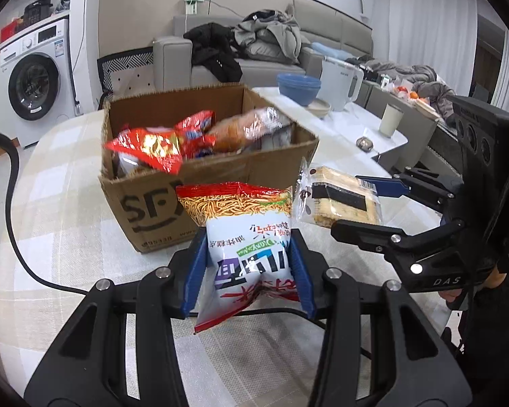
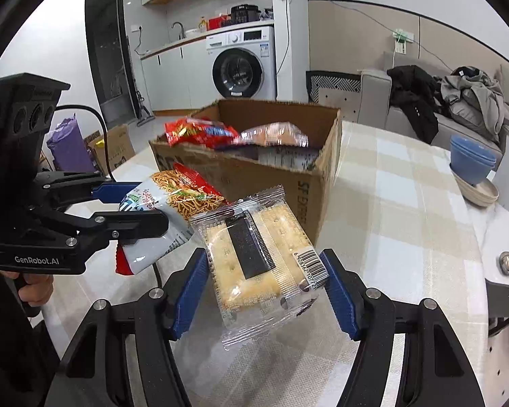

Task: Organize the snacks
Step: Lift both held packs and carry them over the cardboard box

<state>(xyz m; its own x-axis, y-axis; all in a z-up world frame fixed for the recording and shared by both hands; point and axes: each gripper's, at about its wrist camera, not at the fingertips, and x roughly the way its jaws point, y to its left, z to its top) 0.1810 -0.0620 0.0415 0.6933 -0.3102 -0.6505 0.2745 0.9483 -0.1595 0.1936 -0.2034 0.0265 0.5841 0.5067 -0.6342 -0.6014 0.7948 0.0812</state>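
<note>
Already, part of the sorting can be judged as done: several packets, among them a red crisp bag (image 1: 146,147) and a clear-wrapped bun (image 1: 244,129), are seen piled inside the open cardboard box (image 1: 159,203) that stands on the checked bench (image 1: 68,183). Two snacks are not yet in it. A packet of fried noodle snack (image 1: 244,237) is clamped between the blue pads of the left claw (image 1: 249,271), gripped across its lower half so that its red top edge stands up just in front of the box wall. A clear-wrapped cracker sandwich (image 2: 254,254) is held between the pads of the right claw (image 2: 264,291), the pads being pressed against the two long edges of the wrapper. Both packets are carried clear of the bench surface, near the box's front wall and below its rim as framed; neither is over the opening. Both claws are pointed forward and downward towards the box, side by side and close together, each visible in the other's view. No other loose snack can be made out on the bench in these views, so what is left is judged to be the dropping of these two packets into the box. A blue bowl (image 1: 298,84), a white kettle (image 1: 339,81) and a cup (image 1: 390,120) stand farther back, well apart from the box.
</note>
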